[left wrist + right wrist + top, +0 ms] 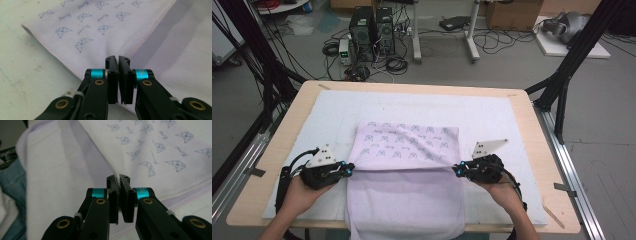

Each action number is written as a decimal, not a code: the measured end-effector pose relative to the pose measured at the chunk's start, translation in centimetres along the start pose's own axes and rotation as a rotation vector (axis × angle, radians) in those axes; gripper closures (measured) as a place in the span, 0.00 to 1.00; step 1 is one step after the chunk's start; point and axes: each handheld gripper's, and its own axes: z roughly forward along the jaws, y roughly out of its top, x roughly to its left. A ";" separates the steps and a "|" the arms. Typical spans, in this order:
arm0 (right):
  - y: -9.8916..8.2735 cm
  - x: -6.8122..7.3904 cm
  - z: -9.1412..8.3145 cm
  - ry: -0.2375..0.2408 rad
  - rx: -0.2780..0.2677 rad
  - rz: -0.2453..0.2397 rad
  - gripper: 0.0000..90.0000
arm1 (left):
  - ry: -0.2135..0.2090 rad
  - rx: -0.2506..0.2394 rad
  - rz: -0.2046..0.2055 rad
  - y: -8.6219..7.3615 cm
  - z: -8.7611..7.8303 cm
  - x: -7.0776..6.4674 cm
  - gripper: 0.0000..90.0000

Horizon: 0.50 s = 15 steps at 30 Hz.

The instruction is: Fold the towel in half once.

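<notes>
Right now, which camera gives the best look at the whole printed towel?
The high view: the towel lies spread between the left gripper and right gripper, partly folded, hanging over the table's near edge. Each gripper view shows just a hem pinched in shut jaws.

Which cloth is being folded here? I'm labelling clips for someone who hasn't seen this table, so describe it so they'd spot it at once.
On the wooden table lies a white mat; in its middle sits the pale lilac towel, its near end hanging over the table's front edge. Both the left gripper and the right gripper pinch its edges. Unlike the plain mat, it bears small printed blue cartoon faces.
</notes>
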 end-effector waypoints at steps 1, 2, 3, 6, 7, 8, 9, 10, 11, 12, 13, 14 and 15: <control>-0.3 0.6 -0.2 0.005 -0.003 -0.001 0.96 | 0.005 -0.001 0.012 -0.2 -0.5 -0.5 0.95; -0.6 1.1 -0.4 0.015 -0.009 -0.005 0.96 | 0.008 -0.009 0.020 -0.4 -0.9 -1.1 0.95; -0.9 1.7 -0.7 0.023 -0.008 -0.005 0.96 | 0.008 -0.015 0.032 -0.6 -1.4 -1.6 0.95; -1.6 3.1 -1.2 0.039 -0.014 -0.027 0.96 | 0.005 -0.017 0.046 -1.2 -2.6 -3.0 0.95; -1.8 3.6 -1.5 0.051 -0.031 -0.032 0.96 | 0.002 -0.018 0.048 -1.4 -3.0 -3.4 0.95; -2.0 4.0 -1.8 0.056 -0.034 -0.038 0.96 | -0.005 -0.019 0.044 -1.6 -3.3 -3.8 0.95; -2.1 4.3 -2.1 0.064 -0.038 -0.044 0.96 | -0.009 -0.022 0.045 -1.8 -3.5 -4.2 0.95; -2.1 4.7 -2.4 0.074 -0.046 -0.038 0.96 | -0.012 -0.022 0.049 -1.9 -3.8 -4.7 0.95; -2.2 5.1 -2.7 0.083 -0.052 -0.040 0.96 | -0.016 -0.017 0.052 -2.1 -4.0 -5.1 0.95; -2.3 5.4 -3.0 0.092 -0.052 -0.049 0.96 | -0.034 -0.014 0.054 -2.3 -4.2 -5.5 0.95; -2.5 5.6 -3.2 0.109 -0.050 -0.052 0.91 | -0.042 -0.016 0.053 -2.4 -4.3 -5.7 0.95; -2.6 5.7 -3.3 0.124 -0.059 -0.052 0.82 | -0.052 -0.016 0.053 -2.5 -4.3 -5.7 0.93; -2.6 5.6 -3.4 0.145 -0.070 -0.029 0.73 | -0.060 -0.019 0.040 -2.5 -4.3 -5.7 0.86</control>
